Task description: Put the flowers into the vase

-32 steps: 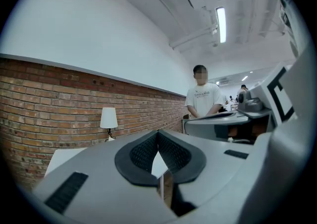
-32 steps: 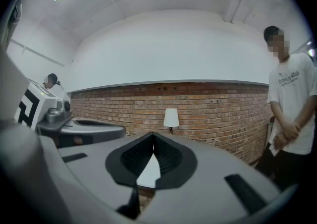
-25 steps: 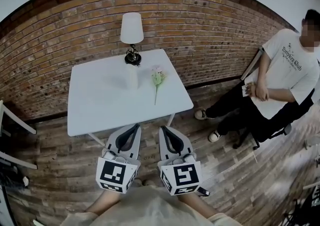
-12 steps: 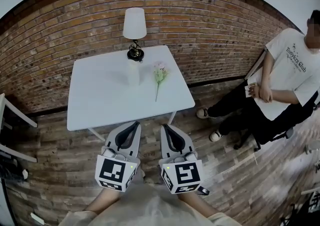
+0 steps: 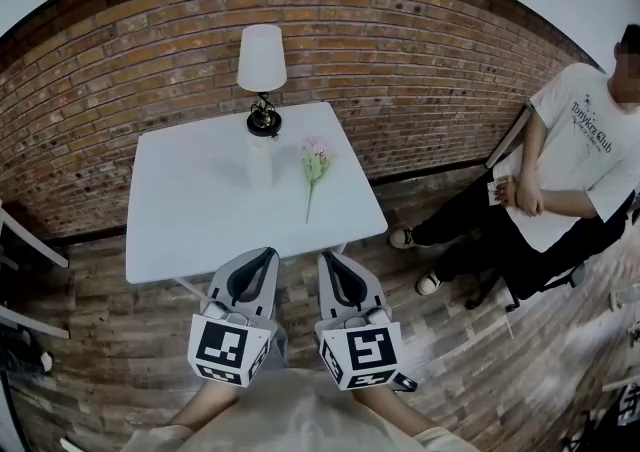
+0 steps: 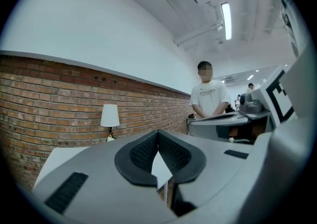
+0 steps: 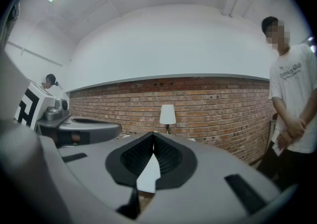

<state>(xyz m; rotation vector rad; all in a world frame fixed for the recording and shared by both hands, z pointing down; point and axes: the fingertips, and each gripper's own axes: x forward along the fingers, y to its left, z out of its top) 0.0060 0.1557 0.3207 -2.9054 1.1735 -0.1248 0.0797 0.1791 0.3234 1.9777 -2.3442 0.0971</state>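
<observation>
Both tongs are seen clenched and empty. In the left gripper view and the right gripper view, the dark pads are closed tip to tip with nothing caught between them. In the head view the left gripper (image 5: 268, 254) and the right gripper (image 5: 326, 259) are held side by side at lower centre, just short of the near edge of the white table (image 5: 190, 210), and both are pointed up the frame.

The flower (image 5: 315, 162) is laid flat on the table, right of centre. Its long axis runs almost straight up and down the frame, with the pink bloom at the upper end and the thin stem trailing toward the lower table edge. The stem's end is thus aimed at the gap between the two tongs, somewhat closer to the right gripper, which is judged the better placed for the pick.

The vase (image 5: 260, 162) can be made out only faintly, white on white. It appears to be stood upright just left of the bloom, below the lamp (image 5: 262, 58). The jaws would have to be opened before any grasp of the stem.
</observation>
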